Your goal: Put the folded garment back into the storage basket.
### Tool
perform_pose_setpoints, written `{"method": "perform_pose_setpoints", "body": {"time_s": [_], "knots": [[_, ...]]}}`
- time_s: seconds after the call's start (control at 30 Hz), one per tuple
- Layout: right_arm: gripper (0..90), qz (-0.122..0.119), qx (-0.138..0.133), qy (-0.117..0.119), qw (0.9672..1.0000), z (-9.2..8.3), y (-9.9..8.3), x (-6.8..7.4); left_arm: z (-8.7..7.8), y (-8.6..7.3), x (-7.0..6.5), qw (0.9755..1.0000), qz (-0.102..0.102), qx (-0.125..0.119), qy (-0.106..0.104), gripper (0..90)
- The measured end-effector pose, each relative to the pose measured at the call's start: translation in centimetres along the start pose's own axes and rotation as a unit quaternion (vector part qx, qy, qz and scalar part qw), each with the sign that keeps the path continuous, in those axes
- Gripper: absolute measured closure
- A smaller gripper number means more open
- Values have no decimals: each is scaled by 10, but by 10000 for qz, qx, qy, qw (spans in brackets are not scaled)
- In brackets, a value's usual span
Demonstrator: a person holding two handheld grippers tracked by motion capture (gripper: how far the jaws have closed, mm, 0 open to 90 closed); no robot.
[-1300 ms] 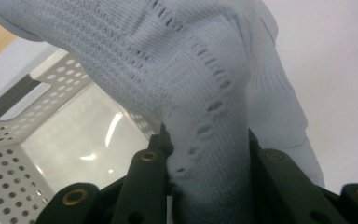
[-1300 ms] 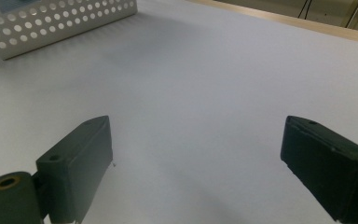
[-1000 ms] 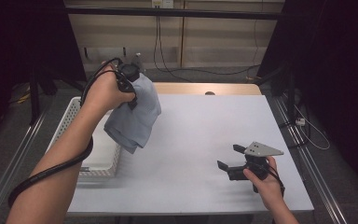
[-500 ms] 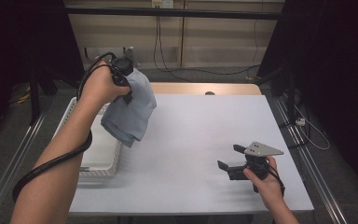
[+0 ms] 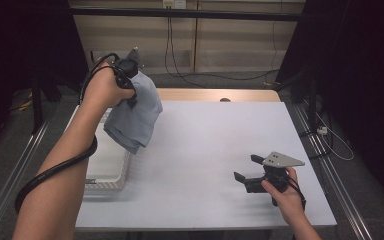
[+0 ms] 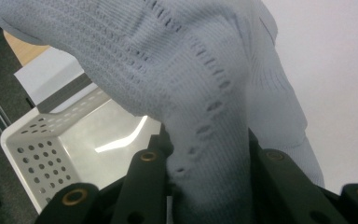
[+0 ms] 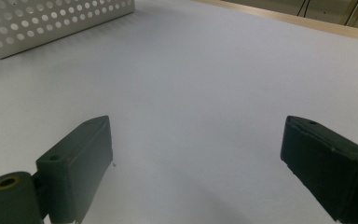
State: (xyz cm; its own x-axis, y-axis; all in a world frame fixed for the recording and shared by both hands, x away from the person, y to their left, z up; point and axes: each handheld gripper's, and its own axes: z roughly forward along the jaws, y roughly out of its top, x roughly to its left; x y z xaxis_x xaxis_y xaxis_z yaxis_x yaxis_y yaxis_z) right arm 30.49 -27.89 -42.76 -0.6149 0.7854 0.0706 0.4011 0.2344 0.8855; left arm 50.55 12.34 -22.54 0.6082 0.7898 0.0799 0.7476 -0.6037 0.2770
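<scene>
Looking down from the high view, the left gripper [image 5: 130, 67] is raised above the far left corner of the table [image 5: 215, 150], and a pale blue knitted garment [image 5: 132, 115] hangs from it in loose folds. The cloth dangles clear of the tabletop, its lower edge over the near rim of the white perforated basket [image 5: 105, 172] that sits at the table's left side. The person's left forearm rises steeply from the bottom of the picture, with the black cable looping under it. Over on the right, the right gripper [image 5: 245, 167] rests low near the front right part of the table, well apart from the garment, its jaws spread and pointing left across the white surface (the grey three-cornered plate sits on top of it).

Switching to the left gripper view, the grip is plain: both black jaws are clamped on a bunched fold of the garment [image 6: 205, 93], knit ribs and small eyelet holes running right down between them. Beyond the cloth, the basket [image 6: 32, 144] shows its dotted wall and pale floor below and to the left, with the white tabletop to the right.

Turning to the right gripper view, the jaws stand wide apart with bare white table [image 7: 205, 93] between them, gripping nothing. At the upper left corner, the perforated wall of the basket [image 7: 51, 21] stands on the table, well away from the jaws.
</scene>
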Motion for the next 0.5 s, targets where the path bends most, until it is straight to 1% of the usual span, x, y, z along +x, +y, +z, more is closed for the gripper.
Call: {"method": "perform_pose_setpoints", "body": {"time_s": [0.1,0.3,0.5], "knots": [[89,-4,8,-1,10000,0,0,0,0,0,3,10000,-2,46,-13,731],[89,-10,11,1,10000,1,0,0,0,-1,8,9999,-64,100,45,731],[89,-2,14,7,10000,0,0,0,1,-2,12,9999,-106,81,54,731]]}}
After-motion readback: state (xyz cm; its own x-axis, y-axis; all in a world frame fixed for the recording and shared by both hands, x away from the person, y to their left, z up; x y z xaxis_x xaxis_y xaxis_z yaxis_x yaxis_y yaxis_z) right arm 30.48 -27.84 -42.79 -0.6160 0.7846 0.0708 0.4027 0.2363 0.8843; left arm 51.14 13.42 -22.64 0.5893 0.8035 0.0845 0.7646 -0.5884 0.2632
